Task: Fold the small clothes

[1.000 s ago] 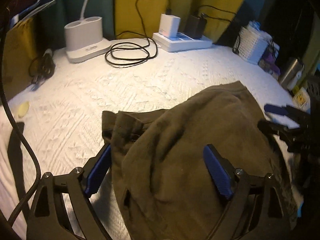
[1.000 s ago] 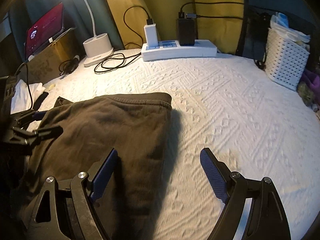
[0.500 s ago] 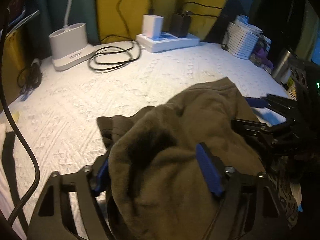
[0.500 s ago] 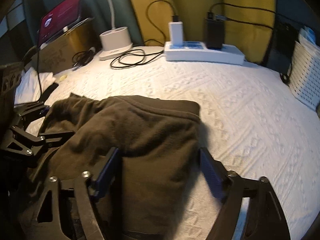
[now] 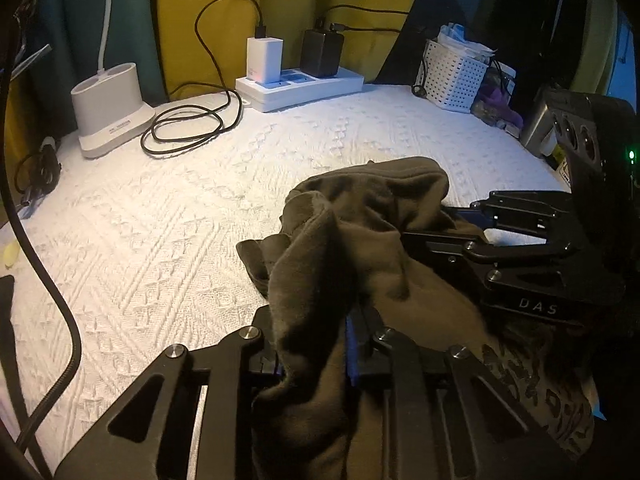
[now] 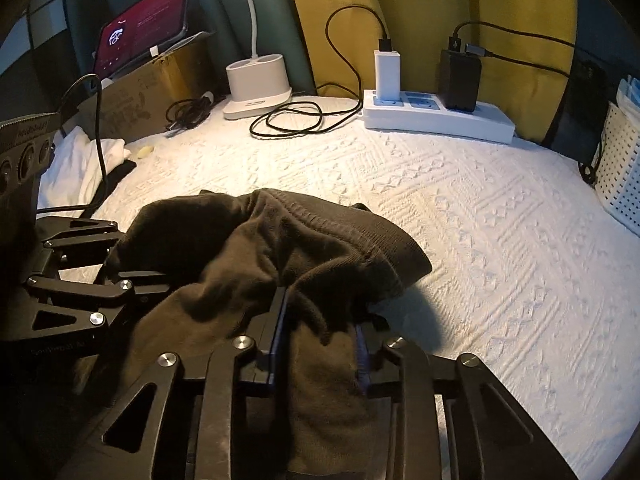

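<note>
Left wrist view shows the left gripper (image 5: 316,344) with its jaws closing on a bunched edge of the dark olive garment (image 5: 360,240), and the cloth is already pressed between the blue pads. The garment lies on the white textured cover (image 5: 160,240), near its front side, and it is gathered into a loose heap between the two tools. In the same view the right gripper (image 5: 452,224) comes in from the right side and its fingers go into the cloth. In the right wrist view the right gripper (image 6: 320,340) is also closing, with a thick fold of the garment (image 6: 280,240) squeezed between its pads, and the left gripper (image 6: 108,264) is seen at the left, touching the same cloth. My judgement is that the task is at an early point: both sides of the piece are now taken, but no clean fold is visible, because the fabric is wrinkled and stands up in the middle. What is left, I think, is to lift or carry the held edge over the rest, lay it flat and smooth it.
</note>
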### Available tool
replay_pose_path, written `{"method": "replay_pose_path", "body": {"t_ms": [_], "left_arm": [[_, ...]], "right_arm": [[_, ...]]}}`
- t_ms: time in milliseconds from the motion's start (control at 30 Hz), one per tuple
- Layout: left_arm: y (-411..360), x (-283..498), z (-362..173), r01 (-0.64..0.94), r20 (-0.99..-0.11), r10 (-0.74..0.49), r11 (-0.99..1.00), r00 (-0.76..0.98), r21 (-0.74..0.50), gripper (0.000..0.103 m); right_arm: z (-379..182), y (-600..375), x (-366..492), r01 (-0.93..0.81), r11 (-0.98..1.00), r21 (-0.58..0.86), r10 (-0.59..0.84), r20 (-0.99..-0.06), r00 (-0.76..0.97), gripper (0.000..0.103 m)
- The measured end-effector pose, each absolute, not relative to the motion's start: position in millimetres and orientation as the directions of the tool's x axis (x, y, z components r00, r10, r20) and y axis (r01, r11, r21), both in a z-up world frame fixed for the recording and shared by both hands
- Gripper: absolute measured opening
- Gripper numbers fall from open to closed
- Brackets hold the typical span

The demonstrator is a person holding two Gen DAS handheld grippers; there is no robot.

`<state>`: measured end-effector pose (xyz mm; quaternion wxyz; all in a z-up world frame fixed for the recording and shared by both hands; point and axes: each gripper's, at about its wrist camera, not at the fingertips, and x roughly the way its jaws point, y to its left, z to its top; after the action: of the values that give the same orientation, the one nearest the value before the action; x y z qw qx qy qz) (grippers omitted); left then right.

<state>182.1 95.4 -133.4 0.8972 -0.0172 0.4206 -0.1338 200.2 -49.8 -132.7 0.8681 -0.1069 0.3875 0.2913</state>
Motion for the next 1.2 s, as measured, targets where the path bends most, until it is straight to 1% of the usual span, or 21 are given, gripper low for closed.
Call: {"method": "replay_pose_path", "body": {"t_ms": [67, 233, 667, 1200], "left_arm": [[95, 180, -131, 0.227, -0.747, -0.252, 0.964, 0.615, -0.138, 0.016], [92, 171, -122, 0.236, -0.731, -0.25, 0.964, 0.635, -0.125, 0.014], [85, 136, -90, 0.246, -0.67, -0.246, 0.964, 0.7, -0.097, 0.014], [73, 82, -40, 0.26, -0.55, -0.244, 0.964, 0.799, -0.051, 0.014]], "right_arm": [[-131, -50, 198, -0.583, 0.811, 0.047, 0.424, -0.734, 0.531, 0.025], [-122, -51, 189, -0.58, 0.813, 0.049, 0.432, -0.72, 0.544, 0.024], [-84, -59, 144, -0.589, 0.808, 0.021, 0.454, -0.66, 0.599, 0.023], [-35, -74, 71, -0.577, 0.816, -0.022, 0.474, -0.546, 0.691, 0.021]]}}
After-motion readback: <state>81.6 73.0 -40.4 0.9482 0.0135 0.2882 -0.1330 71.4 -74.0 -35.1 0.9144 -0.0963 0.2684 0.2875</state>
